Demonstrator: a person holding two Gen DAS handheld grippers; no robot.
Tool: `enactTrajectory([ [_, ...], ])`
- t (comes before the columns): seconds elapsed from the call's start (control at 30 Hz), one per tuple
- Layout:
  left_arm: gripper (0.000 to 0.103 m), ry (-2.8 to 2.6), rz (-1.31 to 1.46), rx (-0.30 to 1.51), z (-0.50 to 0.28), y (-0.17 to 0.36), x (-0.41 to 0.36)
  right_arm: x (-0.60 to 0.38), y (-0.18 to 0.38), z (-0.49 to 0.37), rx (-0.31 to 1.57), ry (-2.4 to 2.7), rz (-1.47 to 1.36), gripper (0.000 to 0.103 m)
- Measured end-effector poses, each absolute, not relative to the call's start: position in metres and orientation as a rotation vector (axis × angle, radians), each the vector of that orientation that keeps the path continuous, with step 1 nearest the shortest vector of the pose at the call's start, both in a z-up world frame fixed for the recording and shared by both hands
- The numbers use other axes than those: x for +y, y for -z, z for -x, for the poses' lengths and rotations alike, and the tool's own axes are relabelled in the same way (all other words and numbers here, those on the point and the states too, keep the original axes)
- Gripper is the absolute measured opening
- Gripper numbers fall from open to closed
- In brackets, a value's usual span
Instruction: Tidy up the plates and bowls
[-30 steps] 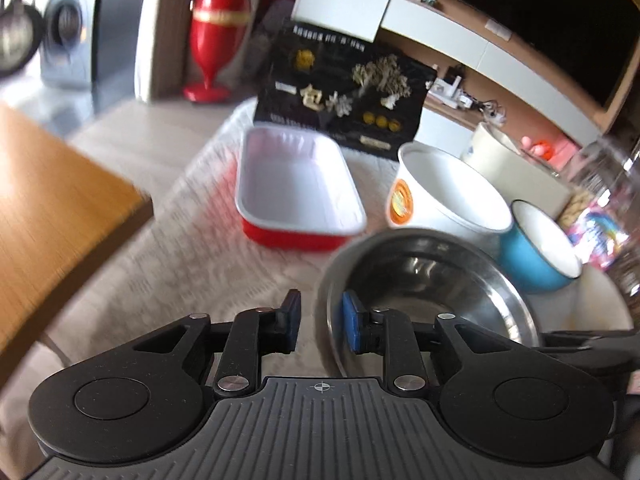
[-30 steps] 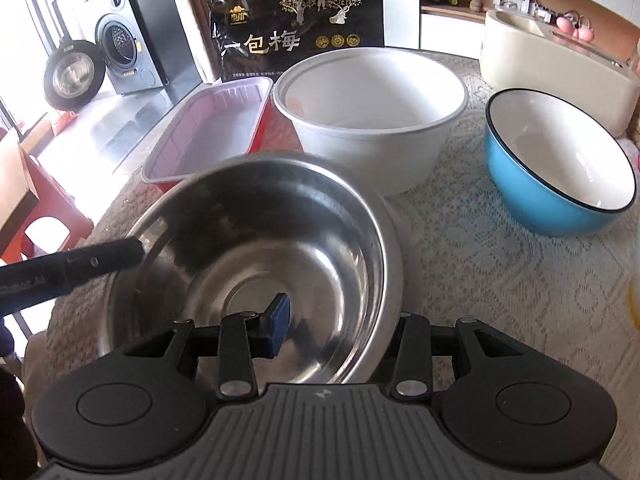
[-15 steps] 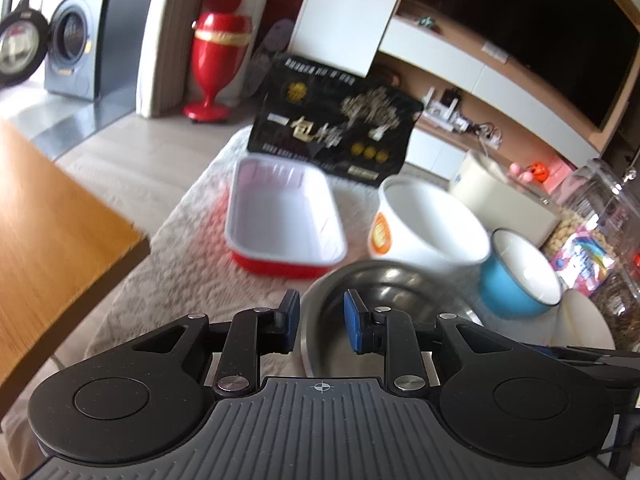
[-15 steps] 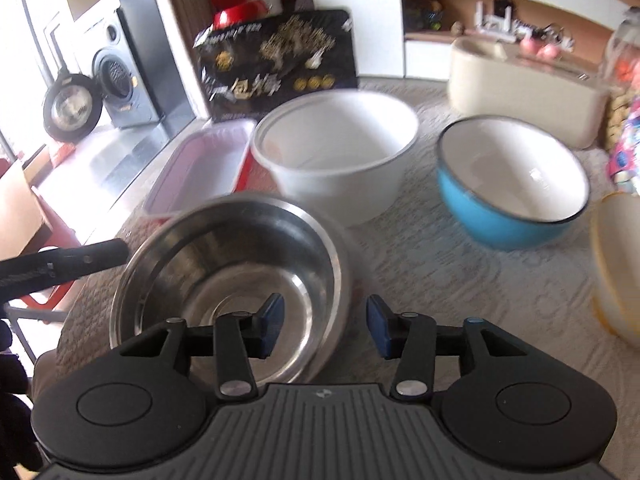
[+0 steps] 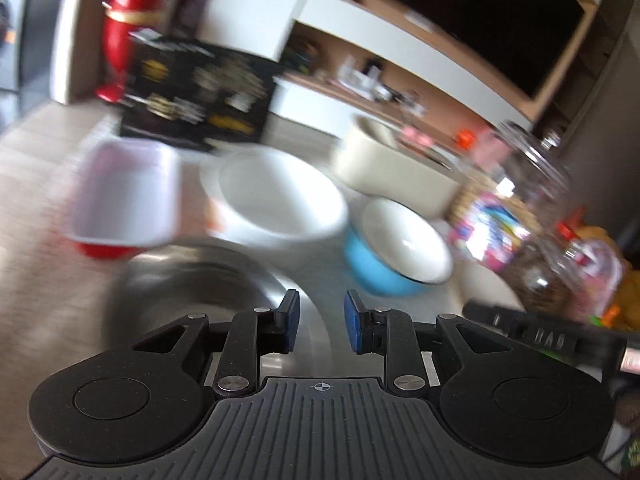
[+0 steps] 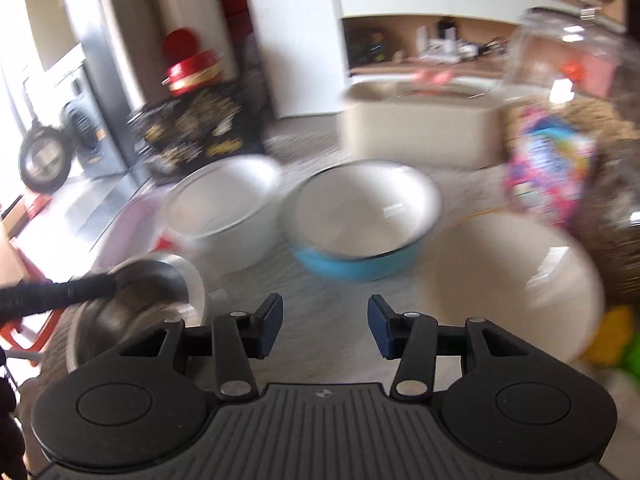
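right gripper (image 6: 325,328) empty, jaws apart, have just been opening | left gripper (image 5: 321,327) narrowly parted, empty, over steel bowl (image 5: 192,280) | blue bowl (image 6: 364,224) ahead, between white bowl (image 6: 224,216) and plate (image 6: 516,284) | likely next: go for blue bowl, straddle rim, clamp firmly, lift level, nest by size

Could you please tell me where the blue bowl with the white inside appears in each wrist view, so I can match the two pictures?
Left wrist view: the blue bowl sits right of centre, just beyond the gripper's right finger, right of the white bowl.
Right wrist view: the blue bowl is at centre, again right of the white bowl.
Shared landmark: the steel bowl, nearest on the left in both views.
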State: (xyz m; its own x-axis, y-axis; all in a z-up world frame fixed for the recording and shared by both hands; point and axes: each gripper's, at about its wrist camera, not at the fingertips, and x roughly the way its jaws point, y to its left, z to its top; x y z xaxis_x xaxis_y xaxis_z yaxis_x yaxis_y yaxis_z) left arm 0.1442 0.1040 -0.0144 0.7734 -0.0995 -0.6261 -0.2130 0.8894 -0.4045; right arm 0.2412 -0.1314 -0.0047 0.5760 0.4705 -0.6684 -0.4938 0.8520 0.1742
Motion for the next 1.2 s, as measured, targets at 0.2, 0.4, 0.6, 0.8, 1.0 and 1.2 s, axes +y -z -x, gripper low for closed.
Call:
enactTrajectory([
  [0.2,0.027,0.062,0.591,0.797,-0.211,0.042,0.041,-0.218,0.003,-0.295,0.765,-0.357,0.017,0.053],
  [0.4,0.027,0.084,0.699,0.859,-0.262,0.072,-0.002,-0.256,0.044,-0.349,0.93,-0.265,-0.064,0.053],
  [0.6,0.027,0.053,0.699,0.808,-0.273,0.082,-0.018,-0.256,0.069,-0.369,0.987,-0.257,-0.051,0.051],
  [0.8,0.027,0.07,0.62,0.844,-0.299,0.091,-0.036,-0.239,0.084,-0.379,1.062,-0.304,-0.071,0.035],
  [1.0,0.025,0.114,0.59,0.873,-0.297,0.094,-0.03,-0.232,0.084,-0.378,1.06,-0.3,-0.065,0.035],
  [1.2,0.027,0.091,0.554,0.881,-0.277,0.091,-0.015,-0.219,0.076,-0.353,1.04,-0.371,-0.026,0.035],
])
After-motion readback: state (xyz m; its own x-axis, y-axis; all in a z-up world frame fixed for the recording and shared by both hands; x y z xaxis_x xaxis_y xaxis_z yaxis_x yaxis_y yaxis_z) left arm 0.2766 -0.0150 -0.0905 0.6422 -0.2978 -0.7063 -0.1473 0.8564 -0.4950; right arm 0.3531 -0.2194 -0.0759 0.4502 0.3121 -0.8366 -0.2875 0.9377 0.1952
